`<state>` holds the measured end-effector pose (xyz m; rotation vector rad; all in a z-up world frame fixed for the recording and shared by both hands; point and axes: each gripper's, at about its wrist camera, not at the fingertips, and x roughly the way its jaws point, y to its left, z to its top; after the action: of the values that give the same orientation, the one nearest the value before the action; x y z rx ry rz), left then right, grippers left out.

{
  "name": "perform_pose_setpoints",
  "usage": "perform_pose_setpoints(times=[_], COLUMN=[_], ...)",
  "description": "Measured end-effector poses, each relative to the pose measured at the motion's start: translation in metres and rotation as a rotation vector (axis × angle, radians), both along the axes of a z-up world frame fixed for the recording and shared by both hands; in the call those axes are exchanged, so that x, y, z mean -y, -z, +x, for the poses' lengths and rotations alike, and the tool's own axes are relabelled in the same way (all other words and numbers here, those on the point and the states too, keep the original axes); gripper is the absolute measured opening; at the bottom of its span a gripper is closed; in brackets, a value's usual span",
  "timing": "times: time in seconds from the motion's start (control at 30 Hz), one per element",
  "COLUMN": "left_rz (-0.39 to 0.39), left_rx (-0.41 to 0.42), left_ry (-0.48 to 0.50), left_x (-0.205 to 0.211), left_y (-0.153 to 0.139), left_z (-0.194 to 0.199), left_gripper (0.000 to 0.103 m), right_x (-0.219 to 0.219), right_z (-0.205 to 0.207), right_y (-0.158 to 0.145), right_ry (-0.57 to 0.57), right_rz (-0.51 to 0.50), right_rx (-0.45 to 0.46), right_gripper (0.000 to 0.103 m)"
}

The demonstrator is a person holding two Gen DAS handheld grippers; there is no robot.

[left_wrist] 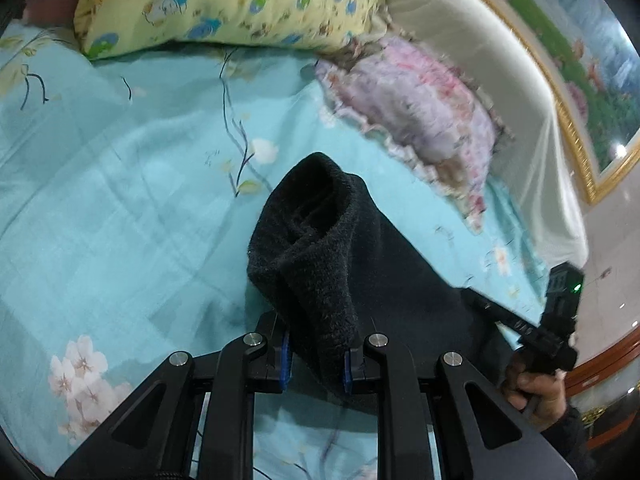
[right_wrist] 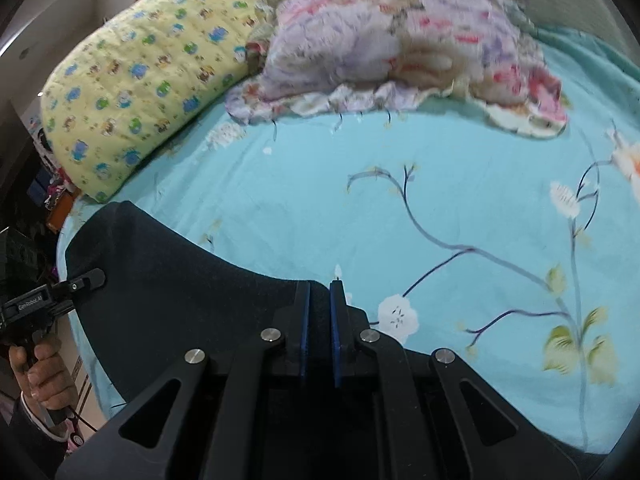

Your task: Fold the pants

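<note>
Your left gripper [left_wrist: 316, 364] pinches one end of the dark pants [left_wrist: 320, 248] and your right gripper [right_wrist: 320, 320] pinches the other, so they hang stretched sideways between your hands, just above the blue bed sheet [right_wrist: 460, 208] ahead.

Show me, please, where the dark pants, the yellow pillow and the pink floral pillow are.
dark pants [left_wrist: 320, 248], left wrist view, on the rolled fuzzy end.
yellow pillow [right_wrist: 136, 92], right wrist view, on the middle of its patterned cover.
pink floral pillow [left_wrist: 424, 112], left wrist view, on its central panel.
</note>
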<state>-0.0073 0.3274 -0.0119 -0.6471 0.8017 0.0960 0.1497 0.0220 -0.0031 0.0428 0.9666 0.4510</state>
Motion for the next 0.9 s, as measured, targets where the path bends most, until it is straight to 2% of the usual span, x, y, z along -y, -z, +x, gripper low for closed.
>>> perform_pose_setpoints(times=[0.07,0.2,0.3,0.37,0.4,0.47,0.63,0.9], left_rz=[0.023,0.078,0.106,0.126,0.138,0.165,0.193,0.194], left_rx=[-0.022,-0.032,-0.022,0.001,0.010,0.031,0.065,0.061], left_ry=[0.001,-0.035,-0.074,-0.090,-0.095,-0.093,-0.032,0.111], left_x=[0.002,0.003,0.004,0.005,0.007,0.013,0.040,0.099], left_y=[0.002,-0.006,-0.018,-0.028,-0.034,-0.046,-0.066,-0.064], left_z=[0.002,-0.005,-0.014,-0.022,-0.025,-0.028,-0.026,-0.006], left_gripper=[0.022,0.042,0.052,0.053,0.054,0.058,0.060,0.062], right_x=[0.002,0.013,0.021,0.030,0.034,0.043,0.065,0.111], right_z=[0.002,0.000,-0.008,-0.019,-0.025,-0.039,-0.074,-0.128], right_y=[0.008,0.004,-0.009,-0.019,-0.023,-0.030,-0.037,-0.038], right_ry=[0.016,0.055,0.075,0.085,0.092,0.113,0.159,0.275], right_rz=[0.019,0.058,0.038,0.073,0.083,0.095,0.135,0.171], right_rx=[-0.013,-0.017,0.011,0.020,0.023,0.037,0.043,0.032], right_gripper=[0.011,0.017,0.027,0.037,0.039,0.039,0.040,0.041])
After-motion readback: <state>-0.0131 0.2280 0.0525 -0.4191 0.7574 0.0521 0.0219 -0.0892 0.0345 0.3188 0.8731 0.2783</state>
